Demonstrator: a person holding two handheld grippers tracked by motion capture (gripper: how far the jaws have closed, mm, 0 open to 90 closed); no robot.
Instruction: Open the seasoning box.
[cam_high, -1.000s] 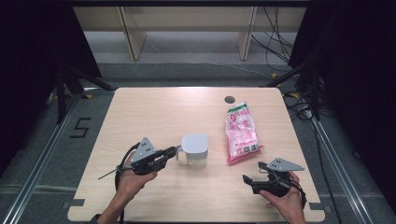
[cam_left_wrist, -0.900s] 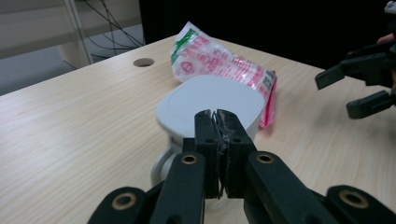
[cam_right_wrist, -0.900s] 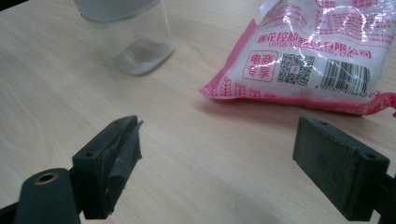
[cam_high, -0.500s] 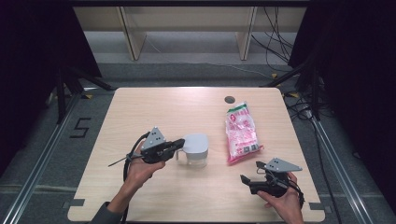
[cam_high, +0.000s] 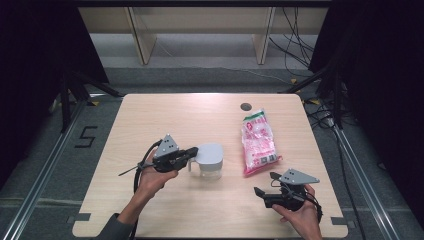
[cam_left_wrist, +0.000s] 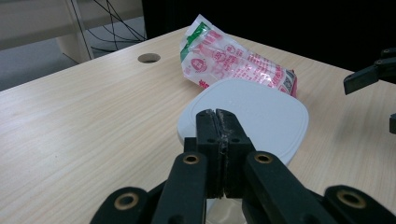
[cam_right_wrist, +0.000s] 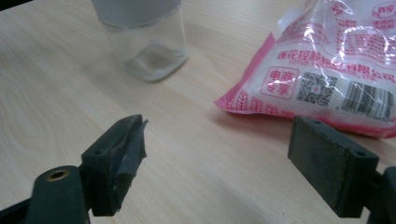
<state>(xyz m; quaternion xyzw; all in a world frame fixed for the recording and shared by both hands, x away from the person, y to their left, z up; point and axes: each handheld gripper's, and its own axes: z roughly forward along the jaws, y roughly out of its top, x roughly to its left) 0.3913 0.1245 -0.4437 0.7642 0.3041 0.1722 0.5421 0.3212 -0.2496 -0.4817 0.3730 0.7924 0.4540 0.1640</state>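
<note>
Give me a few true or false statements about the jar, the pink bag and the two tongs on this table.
1. The left tongs are shut at the white lid of the clear jar. True.
2. The right tongs grip the pink bag. False: they are open, with nothing between them.
3. The bag lies flat on the table. True.
4. The jar's lid is off. False: it sits on the jar.
</note>
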